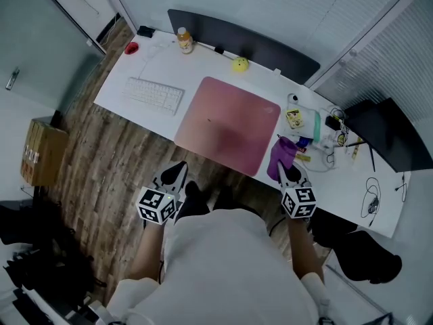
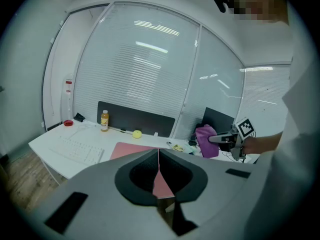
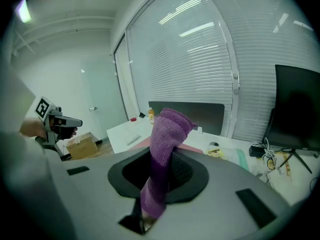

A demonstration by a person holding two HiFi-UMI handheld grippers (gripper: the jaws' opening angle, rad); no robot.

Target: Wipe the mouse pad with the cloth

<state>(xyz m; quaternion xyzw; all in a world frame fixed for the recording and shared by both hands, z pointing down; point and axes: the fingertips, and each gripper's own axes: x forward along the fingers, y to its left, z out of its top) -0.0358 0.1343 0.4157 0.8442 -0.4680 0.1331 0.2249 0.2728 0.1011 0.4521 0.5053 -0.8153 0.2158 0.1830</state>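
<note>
The pink mouse pad (image 1: 228, 123) lies in the middle of the white desk (image 1: 203, 66), its near edge at the desk's front. My right gripper (image 1: 287, 170) is shut on a purple cloth (image 1: 281, 156), which hangs over the desk's front edge just right of the pad. In the right gripper view the cloth (image 3: 162, 154) stands up between the jaws. My left gripper (image 1: 177, 172) is shut and empty, held off the desk before the pad's left corner. In the left gripper view the mouse pad (image 2: 127, 149) and the cloth (image 2: 207, 140) show beyond the closed jaws.
A white keyboard (image 1: 153, 95) lies left of the pad. An orange bottle (image 1: 184, 40), a yellow ball (image 1: 239, 64) and a small red dish (image 1: 131, 47) sit at the back. Cables, packets and a dark monitor (image 1: 389, 133) crowd the right end. A cardboard box (image 1: 40, 152) stands on the floor.
</note>
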